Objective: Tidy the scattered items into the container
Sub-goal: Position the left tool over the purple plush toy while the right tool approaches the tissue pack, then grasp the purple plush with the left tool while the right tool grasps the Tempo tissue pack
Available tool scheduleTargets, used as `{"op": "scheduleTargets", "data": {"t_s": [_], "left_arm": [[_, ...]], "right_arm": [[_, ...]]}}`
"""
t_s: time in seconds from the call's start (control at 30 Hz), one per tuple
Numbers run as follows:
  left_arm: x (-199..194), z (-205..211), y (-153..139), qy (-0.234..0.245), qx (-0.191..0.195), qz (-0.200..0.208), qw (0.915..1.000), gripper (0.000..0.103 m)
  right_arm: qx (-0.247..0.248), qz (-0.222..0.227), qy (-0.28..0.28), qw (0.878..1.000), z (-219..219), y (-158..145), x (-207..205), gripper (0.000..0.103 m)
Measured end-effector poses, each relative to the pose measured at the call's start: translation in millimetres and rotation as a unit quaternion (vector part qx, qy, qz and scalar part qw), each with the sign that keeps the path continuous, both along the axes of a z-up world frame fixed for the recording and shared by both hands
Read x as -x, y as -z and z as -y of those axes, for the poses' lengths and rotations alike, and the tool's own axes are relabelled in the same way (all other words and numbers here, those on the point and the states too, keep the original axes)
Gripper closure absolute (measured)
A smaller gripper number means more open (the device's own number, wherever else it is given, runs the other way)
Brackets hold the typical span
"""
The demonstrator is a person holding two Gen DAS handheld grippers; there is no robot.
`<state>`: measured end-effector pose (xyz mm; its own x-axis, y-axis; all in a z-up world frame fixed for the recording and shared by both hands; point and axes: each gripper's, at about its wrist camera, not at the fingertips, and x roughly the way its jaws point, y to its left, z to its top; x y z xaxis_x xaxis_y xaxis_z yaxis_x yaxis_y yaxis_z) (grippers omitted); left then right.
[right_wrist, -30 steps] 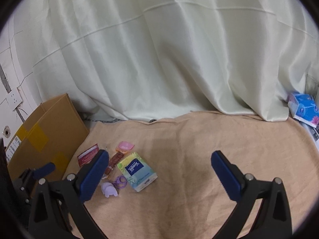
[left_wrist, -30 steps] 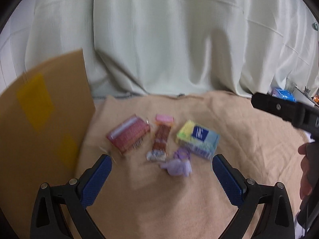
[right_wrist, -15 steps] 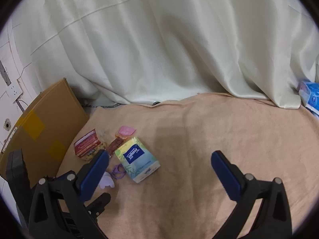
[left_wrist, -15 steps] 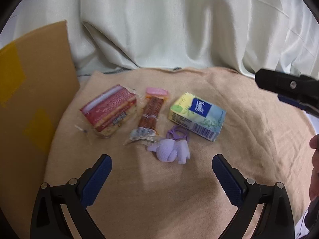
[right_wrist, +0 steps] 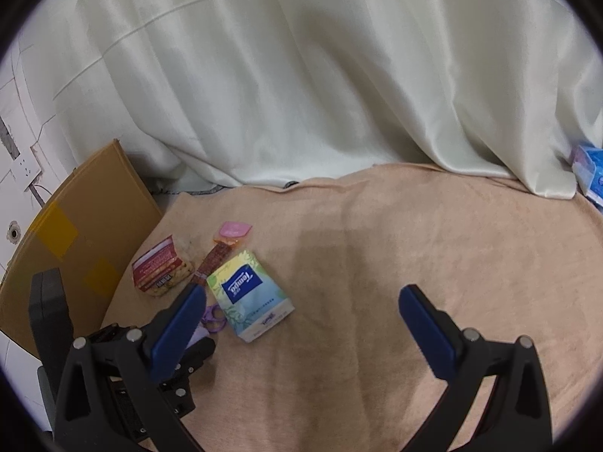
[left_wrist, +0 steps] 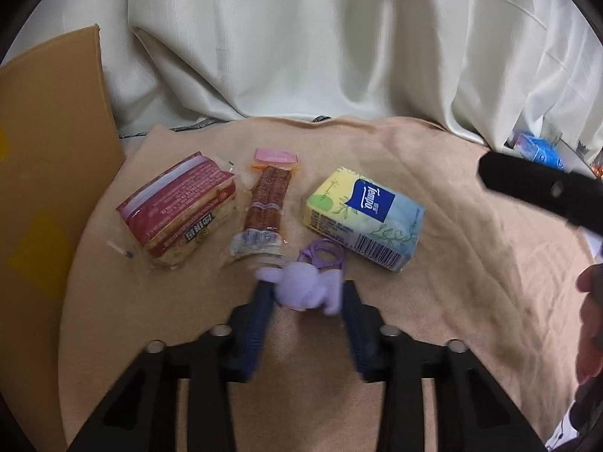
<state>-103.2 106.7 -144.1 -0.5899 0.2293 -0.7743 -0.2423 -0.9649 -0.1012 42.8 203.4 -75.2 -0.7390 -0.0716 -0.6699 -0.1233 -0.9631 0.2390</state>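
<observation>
Five loose bits sit on the tan towel [left_wrist: 471, 263], all bunched around the tissue pack [left_wrist: 363, 218], so I'll go off that. Just left of the pack is a long sausage stick [left_wrist: 265, 209] in clear wrap, and past that, further left, a red snack bag [left_wrist: 179, 211] lying tilted. A small pink packet [left_wrist: 276, 155] sits at the far end of the sausage, touching or almost touching it, hard to say. Right at the pack's near corner there's a purple ring [left_wrist: 322, 257], and attached or pressed against that is a purple toy [left_wrist: 301, 288].

The left gripper [left_wrist: 305, 301] is down over the toy with its blue jaws drawn in on either side of it. The picture is smeared there, so I can't tell if they're actually clamped on it or just close.

The right gripper [right_wrist: 301, 312] hovers above bare towel to the right of the pack, jaws wide apart, holding nothing. Its left finger overlaps the pack's corner in the right wrist view, but that's only the line of sight.

The cardboard box [left_wrist: 49, 188] stands well left of the pack, right by the towel's edge, next to the snack bag. A pale curtain [right_wrist: 320, 75] hangs behind everything, and a blue pack [right_wrist: 589, 173] sits far off to the right.
</observation>
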Motion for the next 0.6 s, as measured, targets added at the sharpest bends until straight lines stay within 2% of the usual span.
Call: {"op": "scheduleTargets", "data": {"t_s": [0.4,0.6], "left_arm": [[-16,26,-25,-0.003,-0.036,-0.009,0.9993,0.068],[-25,38,-36,-0.006,-0.031,-0.021,0.9993,0.068]], "right_arm": [[-0.058,0.034,-0.083,0.994,32,25,18,0.000],[-0.071,0.050,-0.103,0.991,45,36,29,0.002]]}}
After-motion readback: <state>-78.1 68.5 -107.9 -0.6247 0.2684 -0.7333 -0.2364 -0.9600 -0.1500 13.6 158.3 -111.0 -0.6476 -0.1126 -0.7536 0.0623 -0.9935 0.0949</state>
